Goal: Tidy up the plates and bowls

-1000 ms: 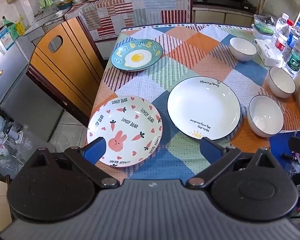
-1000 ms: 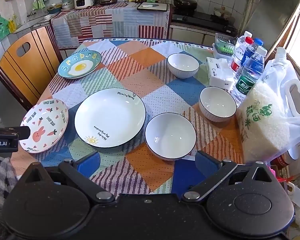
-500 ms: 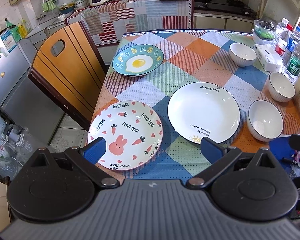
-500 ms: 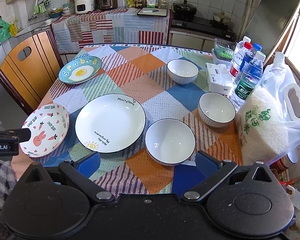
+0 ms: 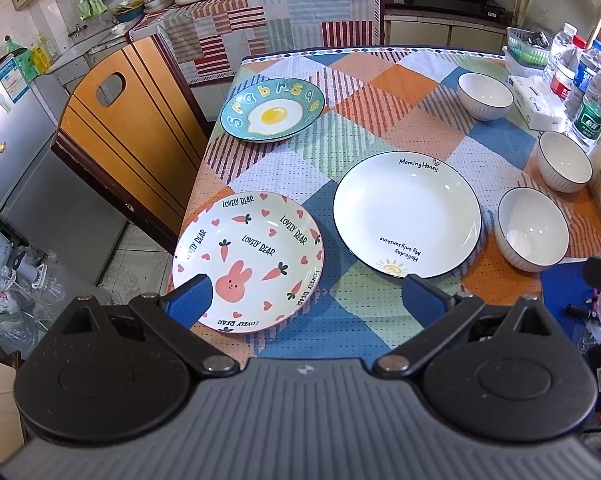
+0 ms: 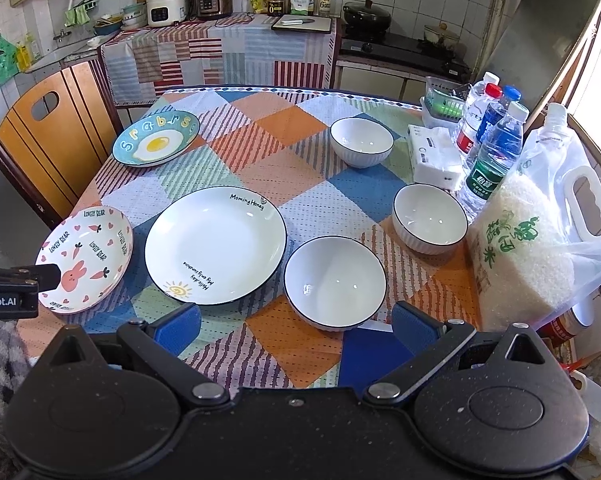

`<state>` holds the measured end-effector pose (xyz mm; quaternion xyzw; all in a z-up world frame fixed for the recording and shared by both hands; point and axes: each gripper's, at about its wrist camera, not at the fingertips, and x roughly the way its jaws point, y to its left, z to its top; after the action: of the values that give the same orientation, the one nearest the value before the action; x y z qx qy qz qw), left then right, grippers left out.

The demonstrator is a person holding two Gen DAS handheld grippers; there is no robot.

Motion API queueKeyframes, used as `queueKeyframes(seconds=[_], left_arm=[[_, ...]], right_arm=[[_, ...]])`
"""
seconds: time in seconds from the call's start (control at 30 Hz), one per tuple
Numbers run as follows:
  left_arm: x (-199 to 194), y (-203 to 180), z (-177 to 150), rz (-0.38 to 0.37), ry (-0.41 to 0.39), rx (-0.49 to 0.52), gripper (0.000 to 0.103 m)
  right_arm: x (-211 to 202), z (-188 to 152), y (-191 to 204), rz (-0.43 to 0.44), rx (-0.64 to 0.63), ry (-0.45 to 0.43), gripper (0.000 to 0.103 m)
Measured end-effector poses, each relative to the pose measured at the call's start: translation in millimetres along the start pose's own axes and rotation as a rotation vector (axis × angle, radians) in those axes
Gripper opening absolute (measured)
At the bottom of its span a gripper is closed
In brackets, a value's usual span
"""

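**Two open grippers over a table of plates and bowls**

Hovering at the near edge of the table, both grippers are spread wide with nothing between their blue pads. The left gripper hangs above the near left corner, its left finger overlapping the rim of the rabbit plate in the view, though I cannot tell whether it touches. The right gripper sits low in front of the nearest white bowl, its fingers to either side of the bowl and apart from it.

The dishes all lie separately on the patchwork cloth, none stacked. The rabbit plate (pink, lettered "Lovely Bear") is at the near left edge. Just beside it, to the right, is the large white plate with a little sun drawn on it. Farther back on the left stands the blue fried-egg plate, close to the wooden chair.

The three white bowls run along the right side: the nearest one just beside the large white plate, the middle bowl behind it, close to the bag of rice, and the far bowl next to the tissue pack. Several water bottles stand upright behind the rice.
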<state>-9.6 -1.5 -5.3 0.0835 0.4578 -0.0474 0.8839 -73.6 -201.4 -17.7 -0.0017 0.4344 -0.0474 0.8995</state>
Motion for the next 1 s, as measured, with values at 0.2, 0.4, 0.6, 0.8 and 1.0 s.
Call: queueKeyframes(seconds=[0.2, 0.4, 0.6, 0.8, 1.0], left_arm=[[1.5, -0.6, -0.6, -0.008, 0.003, -0.005, 0.103], [5.0, -1.5, 0.6, -0.012, 0.012, -0.008, 0.103], [4.9, -2.1, 1.1, -0.011, 0.011, -0.008, 0.103], [4.1, -3.0, 1.2, -0.009, 0.008, -0.003, 0.103], [3.7, -4.1, 1.0, -0.011, 0.006, -0.008, 0.103]], right_arm=[[0.0, 0.2, -0.8, 0.003, 0.004, -0.004, 0.103], [-2.1, 0.7, -2.3, 0.0, 0.003, -0.026, 0.103], [-3.5, 0.1, -4.3, 0.006, 0.0, -0.039, 0.103], [-5.3, 0.0, -7.2, 0.029, 0.016, -0.057, 0.103], [-5.4, 1.4, -7.2, 0.04, 0.017, -0.064, 0.103]])
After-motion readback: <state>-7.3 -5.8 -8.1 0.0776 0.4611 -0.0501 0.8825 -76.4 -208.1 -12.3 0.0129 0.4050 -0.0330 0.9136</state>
